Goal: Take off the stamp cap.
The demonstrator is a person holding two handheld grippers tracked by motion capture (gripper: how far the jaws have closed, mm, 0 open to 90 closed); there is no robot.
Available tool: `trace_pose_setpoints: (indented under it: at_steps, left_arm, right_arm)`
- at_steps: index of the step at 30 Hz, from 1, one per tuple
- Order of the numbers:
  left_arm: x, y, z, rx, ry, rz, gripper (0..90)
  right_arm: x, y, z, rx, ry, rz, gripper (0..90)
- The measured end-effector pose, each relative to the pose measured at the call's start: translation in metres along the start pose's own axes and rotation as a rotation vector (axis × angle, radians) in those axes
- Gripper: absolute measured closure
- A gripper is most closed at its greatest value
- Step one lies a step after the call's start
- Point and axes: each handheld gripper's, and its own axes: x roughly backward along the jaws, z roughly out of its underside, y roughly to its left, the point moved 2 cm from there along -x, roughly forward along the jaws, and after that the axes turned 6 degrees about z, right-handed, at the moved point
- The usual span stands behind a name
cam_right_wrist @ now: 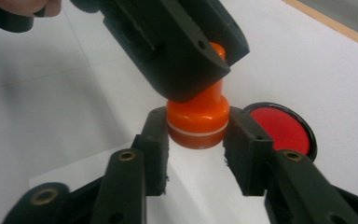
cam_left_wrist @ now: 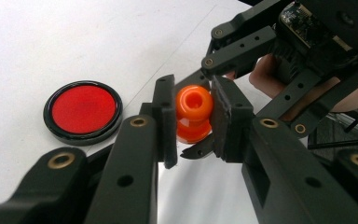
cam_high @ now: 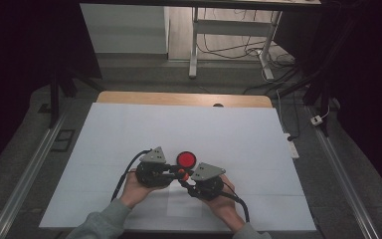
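Observation:
An orange stamp-like piece (cam_high: 181,173) with a knob top and a wider base (cam_right_wrist: 198,119) hangs just above the white table cover, between my two grippers. My left gripper (cam_left_wrist: 193,119) is shut on its knob (cam_left_wrist: 194,100), one pad on each side. My right gripper (cam_right_wrist: 196,140) comes from the opposite side and is shut on the base, with its pads pressed on both flanks. One left finger (cam_right_wrist: 177,51) hides most of the knob in the right gripper view. A round red pad in a black rim (cam_high: 186,160) lies on the table just behind the piece.
A white sheet (cam_high: 129,139) covers the table, with a wooden edge (cam_high: 179,98) showing at the far side. Both hands come in from the near edge. Metal rails run along the table's left and right. Desk legs and cables stand on the floor beyond.

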Motion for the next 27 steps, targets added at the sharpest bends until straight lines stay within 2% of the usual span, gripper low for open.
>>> trace_pose_setpoints:
  at_steps: [17,18,19,21,23,25,27]
  left_arm:
    - [0.001,0.0,0.001,0.0,-0.019,0.001,72.2]
    - [0.001,0.0,0.001,0.0,-0.026,-0.003,72.2]
    - [0.003,0.0,0.0,0.001,-0.036,-0.029,72.2]
    - [0.009,0.004,0.0,0.019,-0.061,-0.033,72.3]
    - [0.014,0.009,0.001,0.042,-0.076,-0.025,72.2]
    - [0.015,0.01,0.002,0.054,-0.081,-0.017,72.2]
    - [0.013,0.009,0.002,0.05,-0.075,-0.012,72.2]
  right_arm:
    - [0.001,0.001,0.002,0.005,-0.017,0.018,64.7]
    - [0.002,0.001,0.002,0.003,-0.017,0.02,64.8]
    - [0.001,0.001,0.002,0.008,-0.01,0.029,64.8]
    - [0.0,0.0,0.006,0.003,0.002,0.031,64.8]
    - [0.0,-0.002,0.008,-0.027,-0.009,0.026,64.8]
    - [0.002,-0.004,0.007,-0.025,-0.014,0.031,64.8]
    - [0.003,-0.004,0.007,-0.024,-0.017,0.034,64.8]
